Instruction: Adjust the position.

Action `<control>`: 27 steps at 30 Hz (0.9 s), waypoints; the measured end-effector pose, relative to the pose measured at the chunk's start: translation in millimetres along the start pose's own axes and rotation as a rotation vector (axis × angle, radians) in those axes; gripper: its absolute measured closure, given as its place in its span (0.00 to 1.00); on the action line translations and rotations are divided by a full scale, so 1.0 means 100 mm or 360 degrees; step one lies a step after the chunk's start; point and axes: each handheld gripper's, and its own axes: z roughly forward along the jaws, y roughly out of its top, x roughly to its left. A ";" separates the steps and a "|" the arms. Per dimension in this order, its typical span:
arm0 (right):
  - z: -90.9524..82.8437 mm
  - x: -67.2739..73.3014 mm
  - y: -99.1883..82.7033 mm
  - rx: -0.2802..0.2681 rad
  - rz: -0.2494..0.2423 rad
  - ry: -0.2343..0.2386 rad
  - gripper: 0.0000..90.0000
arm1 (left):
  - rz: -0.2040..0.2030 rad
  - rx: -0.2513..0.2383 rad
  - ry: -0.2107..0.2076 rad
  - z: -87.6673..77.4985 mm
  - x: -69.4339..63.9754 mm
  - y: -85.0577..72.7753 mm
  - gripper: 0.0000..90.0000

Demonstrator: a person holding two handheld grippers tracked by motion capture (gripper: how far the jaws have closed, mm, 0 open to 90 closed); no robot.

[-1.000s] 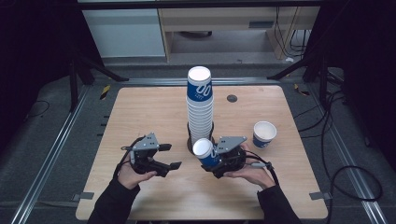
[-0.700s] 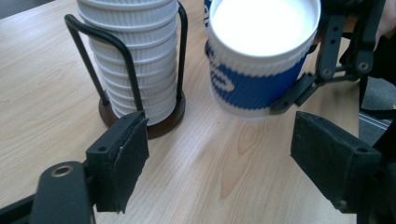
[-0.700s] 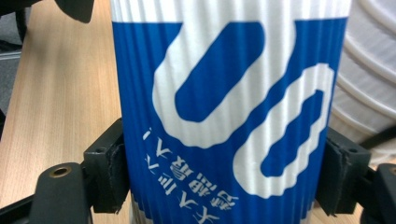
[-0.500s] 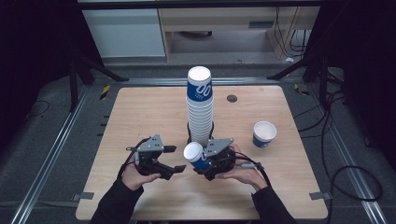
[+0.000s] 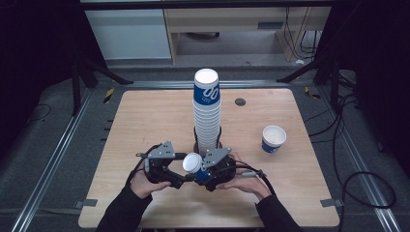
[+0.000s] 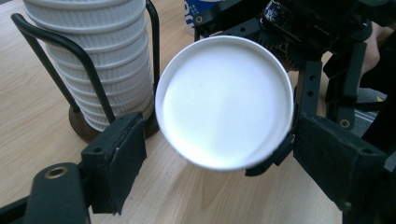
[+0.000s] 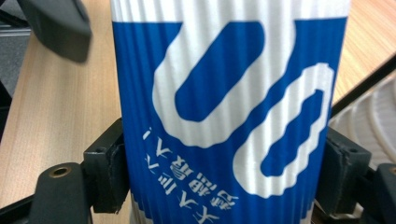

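Cup [image 5: 192, 163] handling looks partway done, judged from the layout. At the left, the left gripper [image 5: 178, 170] has just been opening its jaws; the cup's white rim sits between them, untouched. The right gripper [image 5: 199, 173] is clamped on that cup's blue wall, low over the table [image 5: 145, 125] before the stack [image 5: 207, 111]. Another cup [image 5: 273, 139] stands apart at the right, so more seem left.

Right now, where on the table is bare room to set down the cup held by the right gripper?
Bare wood lies left of the cup stack and between it and the lone paper cup. It is crowded at the near edge, around both grippers and the held cup.
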 end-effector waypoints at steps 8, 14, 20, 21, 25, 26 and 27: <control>0.07 0.06 0.03 0.0034 -0.0033 0.0019 0.23 | 0.0017 0.0028 -0.0012 0.05 -0.03 0.01 0.21; 0.08 0.07 0.03 0.0038 -0.0029 0.0028 0.23 | 0.0004 0.0011 -0.0016 0.04 -0.02 -0.01 0.29; 0.08 0.06 0.03 0.0026 -0.0014 0.0036 0.21 | -0.0011 0.0004 -0.0021 0.03 -0.02 -0.01 0.29; 0.08 0.06 0.03 0.0020 -0.0020 0.0034 0.21 | -0.0011 -0.0002 -0.0018 0.03 -0.02 0.00 0.29; 0.08 0.04 0.04 -0.0007 0.0039 0.0032 0.11 | -0.0012 -0.0013 -0.0005 0.01 -0.01 0.00 0.30; 0.07 0.03 0.04 -0.0007 0.0046 0.0035 0.10 | -0.0010 -0.0022 0.0002 -0.01 0.00 0.00 0.30; 0.07 0.02 0.03 -0.0009 0.0048 0.0036 0.09 | -0.0012 -0.0029 0.0005 -0.02 0.00 0.00 0.30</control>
